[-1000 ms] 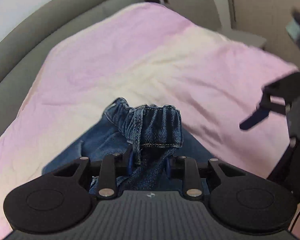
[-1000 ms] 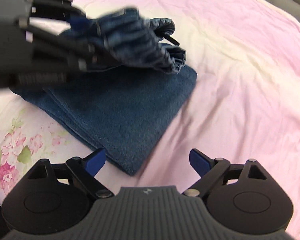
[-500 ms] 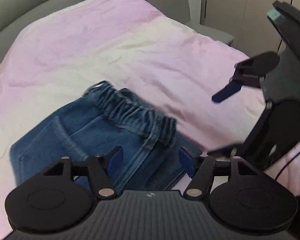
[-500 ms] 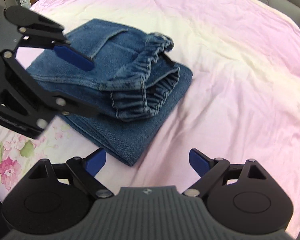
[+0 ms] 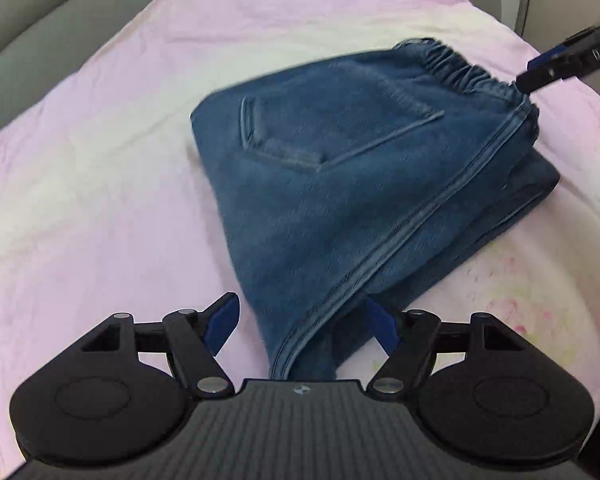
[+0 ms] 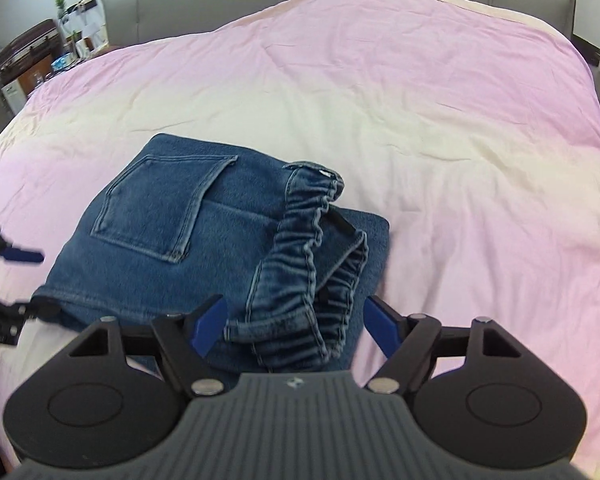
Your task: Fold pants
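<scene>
Folded blue denim pants (image 6: 204, 240) with an elastic waistband lie on the pink-and-cream quilted bed (image 6: 440, 120), back pocket facing up. The left hand-held gripper (image 5: 302, 322) is opening, its blue pads either side of the pants' folded edge without pressing it. The right hand-held gripper (image 6: 294, 326) is closing around the gathered waistband (image 6: 300, 280), pads not yet touching the cloth.

pants (image 5: 340, 184) blue denim, matt; sheet (image 5: 100, 168) soft creased pink cloth
</scene>
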The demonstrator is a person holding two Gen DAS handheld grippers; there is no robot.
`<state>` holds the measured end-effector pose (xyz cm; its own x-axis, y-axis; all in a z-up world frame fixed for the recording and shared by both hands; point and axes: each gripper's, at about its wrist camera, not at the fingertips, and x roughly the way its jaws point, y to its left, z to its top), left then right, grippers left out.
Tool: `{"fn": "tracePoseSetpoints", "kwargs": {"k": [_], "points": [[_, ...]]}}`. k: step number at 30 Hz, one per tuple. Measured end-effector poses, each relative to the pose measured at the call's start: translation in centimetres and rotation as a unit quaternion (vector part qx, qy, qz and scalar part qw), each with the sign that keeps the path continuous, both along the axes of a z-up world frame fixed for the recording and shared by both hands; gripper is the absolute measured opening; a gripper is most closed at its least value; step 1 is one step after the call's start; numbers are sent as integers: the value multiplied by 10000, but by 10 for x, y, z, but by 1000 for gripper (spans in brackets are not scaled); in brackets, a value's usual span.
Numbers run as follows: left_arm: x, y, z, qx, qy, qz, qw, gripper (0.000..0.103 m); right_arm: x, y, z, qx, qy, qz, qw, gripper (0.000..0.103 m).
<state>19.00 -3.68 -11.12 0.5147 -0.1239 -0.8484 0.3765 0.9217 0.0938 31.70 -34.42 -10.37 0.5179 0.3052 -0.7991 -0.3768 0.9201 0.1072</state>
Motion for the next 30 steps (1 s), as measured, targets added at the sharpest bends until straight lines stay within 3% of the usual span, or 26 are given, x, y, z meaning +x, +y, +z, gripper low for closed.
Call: {"fn": "tracePoseSetpoints", "kwargs": {"k": [4,6,8,10,12,13,15,19,22,30], "points": [[5,5,-18,-245,279,60,9993,74,26,5,-12,41,200,-296,9994,71],[7,3,-25,-92,260,57,9996,59,36,3,-18,155,345,-463,9982,66],[7,4,-27,32,187,56,9998,51,44,-1,-25,327,514,-659,9960,64],[7,9,-25,-100,194,-15,9998,44,51,-6,-31,612,700,-823,9923,58],[5,14,-24,-142,169,-26,9998,36,53,-8,-33,987,888,-851,9875,29],[4,16,-24,-141,172,-15,9998,34,53,-8,-32,1072,928,-857,9862,29],[3,18,-24,-191,148,22,9997,31,46,0,-17,930,721,-687,9907,8],[-2,17,-23,-130,34,109,9998,27,23,4,19,892,243,-418,9948,4],[-5,17,-21,-105,4,135,9999,25,-1,-4,28,877,132,-421,9952,3],[-14,30,-22,-76,197,-66,9998,22,-16,-15,-48,461,617,-848,9934,2]]}}
